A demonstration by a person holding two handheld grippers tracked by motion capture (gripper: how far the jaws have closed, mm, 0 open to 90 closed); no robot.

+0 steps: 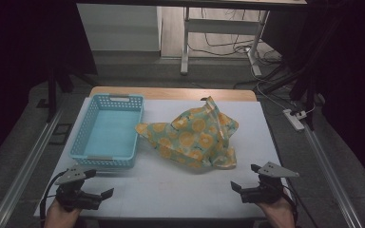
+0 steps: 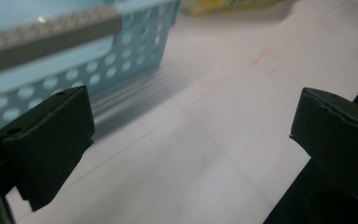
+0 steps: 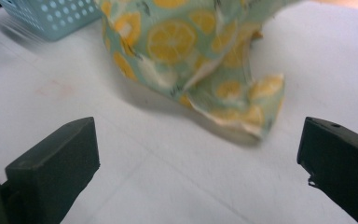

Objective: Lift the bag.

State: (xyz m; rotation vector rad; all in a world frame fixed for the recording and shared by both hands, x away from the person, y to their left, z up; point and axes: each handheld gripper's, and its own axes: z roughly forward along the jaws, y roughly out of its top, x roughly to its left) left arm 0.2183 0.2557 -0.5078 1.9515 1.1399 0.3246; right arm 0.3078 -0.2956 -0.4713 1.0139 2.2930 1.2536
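Both claws, left claw (image 1: pixel 99 183) and right claw (image 1: pixel 246 177), are gaping wide, gripping nothing; crumpled lemon-print cloth (image 1: pixel 195 135) is lying beyond the right claw, perforated blue plastic basket (image 1: pixel 86 124) is sitting empty beyond the left.

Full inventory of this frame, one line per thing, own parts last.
basket: 1, light blue, perforated, left half of the table, empty.
cloth: 1, green with yellow lemon print, crumpled in a heap right of the basket, centre of the table.
table: 1, white top with a wooden far edge.
power strip: 1, white, on the floor right of the table.
cables: several, dark, on the floor beyond the table.
left gripper: 1, black with a grey plate, near left edge, jaws open, holding nothing.
right gripper: 1, black with a grey plate, near right edge, jaws open, facing the cloth.
hands: 2, at the bottom edge, one behind each gripper.
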